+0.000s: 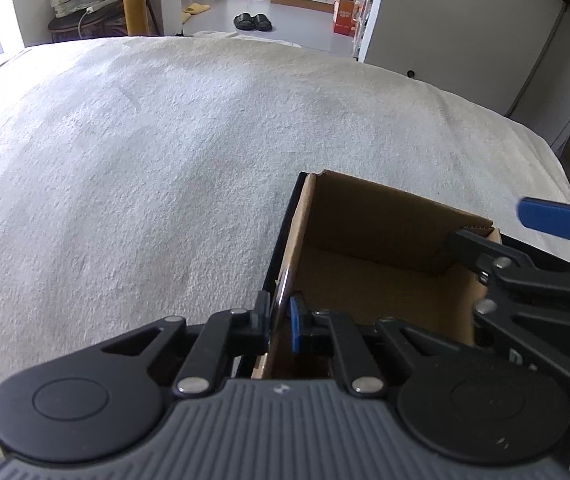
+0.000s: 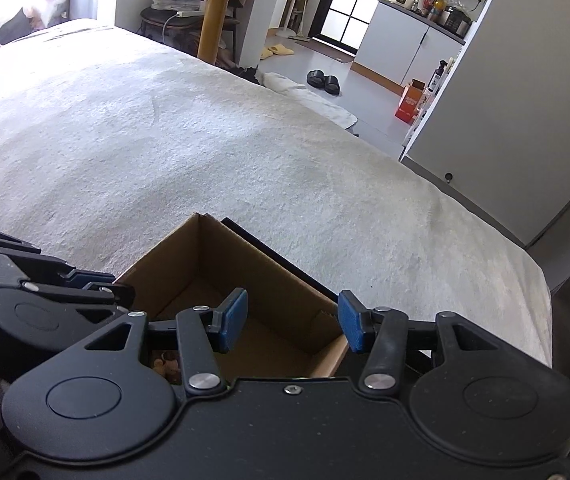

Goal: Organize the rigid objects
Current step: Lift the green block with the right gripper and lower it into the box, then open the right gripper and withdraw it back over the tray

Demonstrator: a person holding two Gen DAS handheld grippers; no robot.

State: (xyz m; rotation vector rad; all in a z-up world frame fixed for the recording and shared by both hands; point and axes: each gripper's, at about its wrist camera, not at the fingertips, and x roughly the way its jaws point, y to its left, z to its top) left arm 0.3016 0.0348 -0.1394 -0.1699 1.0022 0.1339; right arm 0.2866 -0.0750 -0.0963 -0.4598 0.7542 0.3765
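Left gripper [image 1: 281, 322] is clamped shut on the left wall of the open brown corrugated cardboard box [image 1: 365, 240]: one pad outside, the blue one inside, thin wall pinched between them. The box sits on the pale textured blanket [image 1: 165, 160], near its right-hand edge. Black outer skin shows along the rim.

Handling guess: light, stiff enough to drag or lift by one wall, but single-ply board will flex and crease if levered. Grip low on the wall or near a corner fold, where it is stiffest. Cardboard is not slippery against rubber pads.

Small tan pieces [image 2: 167, 362] lie at the box's near end; too small to identify.

Right gripper [image 2: 291, 324] hangs over the box's right side with jaws apart, nothing between the blue pads [image 2: 233, 316]. The right wall is the obvious second hold for a two-handed move.
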